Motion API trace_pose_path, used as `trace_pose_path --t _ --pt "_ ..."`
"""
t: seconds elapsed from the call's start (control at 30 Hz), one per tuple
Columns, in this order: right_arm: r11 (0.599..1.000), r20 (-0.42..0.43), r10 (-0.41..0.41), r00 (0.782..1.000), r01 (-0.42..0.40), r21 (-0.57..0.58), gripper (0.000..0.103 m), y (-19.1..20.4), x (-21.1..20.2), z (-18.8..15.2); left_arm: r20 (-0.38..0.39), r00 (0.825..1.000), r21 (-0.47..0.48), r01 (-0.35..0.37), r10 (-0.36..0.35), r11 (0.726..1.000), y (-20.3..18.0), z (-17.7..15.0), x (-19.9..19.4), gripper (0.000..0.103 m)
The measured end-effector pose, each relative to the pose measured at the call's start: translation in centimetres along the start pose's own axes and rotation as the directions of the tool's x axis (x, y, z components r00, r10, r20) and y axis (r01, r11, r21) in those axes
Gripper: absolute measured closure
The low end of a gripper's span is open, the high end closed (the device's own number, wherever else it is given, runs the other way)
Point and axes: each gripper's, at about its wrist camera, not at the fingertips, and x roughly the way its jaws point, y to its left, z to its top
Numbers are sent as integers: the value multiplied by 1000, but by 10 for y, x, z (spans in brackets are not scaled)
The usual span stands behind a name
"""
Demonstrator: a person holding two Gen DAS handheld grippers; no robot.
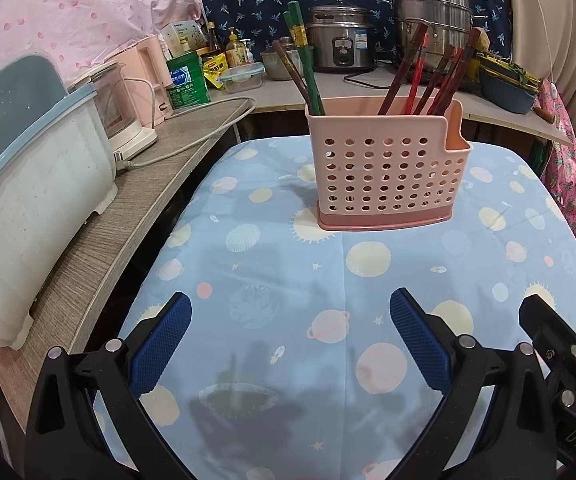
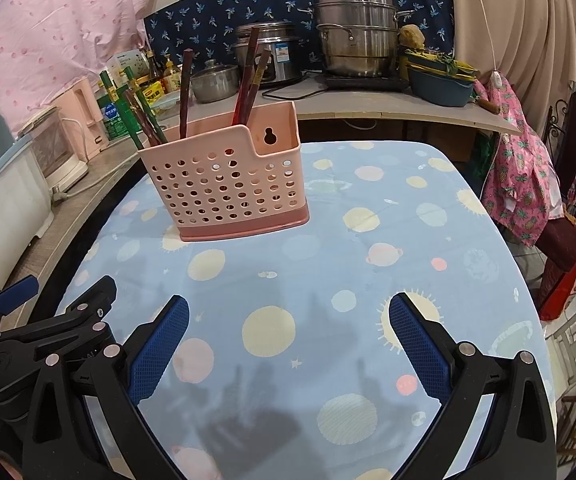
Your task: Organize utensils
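1. Left wrist view: left gripper [image 1: 290, 336] spread wide, nothing between the blue pads [image 1: 159, 344], hovering over the near part of the tablecloth [image 1: 271, 280]
2. Right gripper's black frame shows at the right edge of that view, just beside the left one
3. Right wrist view: right gripper [image 2: 288, 338] also spread wide and empty, above the cloth [image 2: 368, 240]; left gripper's frame [image 2: 47, 328] sits at lower left
4. Holder [image 1: 388, 168] is pink, perforated, standing upright on the far half of the cloth, well apart from both grippers; in the right view it sits left of centre [image 2: 223, 188]
5. Green chopsticks [image 1: 304, 60] and a brown one lean in the holder's left end; red chopsticks [image 1: 428, 72] fan out of the right part
6. Holder's lower right compartment, with a keyhole slot [image 2: 267, 136] in its back wall, looks empty
7. Cloth around the holder is bare; no loose utensils visible on it
8. Left of the table: wood-grain counter [image 1: 99, 248] with a white bin [image 1: 27, 200] and a cord [image 1: 191, 136]
9. Behind: shelf with a rice cooker [image 1: 340, 40], steel steamer pot [image 1: 432, 12], green tin [image 1: 185, 76], and a blue basin [image 2: 440, 84]
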Motion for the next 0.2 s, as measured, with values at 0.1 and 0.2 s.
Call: trace_pose_path --t 0.1,0.2 --pt "1000 6 -2 1000 2 -7 6 1 3 3 10 1000 -6 -8 8 1000 -1 3 5 8" --pt "1000 16 -11 1000 11 -20 6 3 8 6 5 1000 0 -8 8 1000 -2 7 12 8"
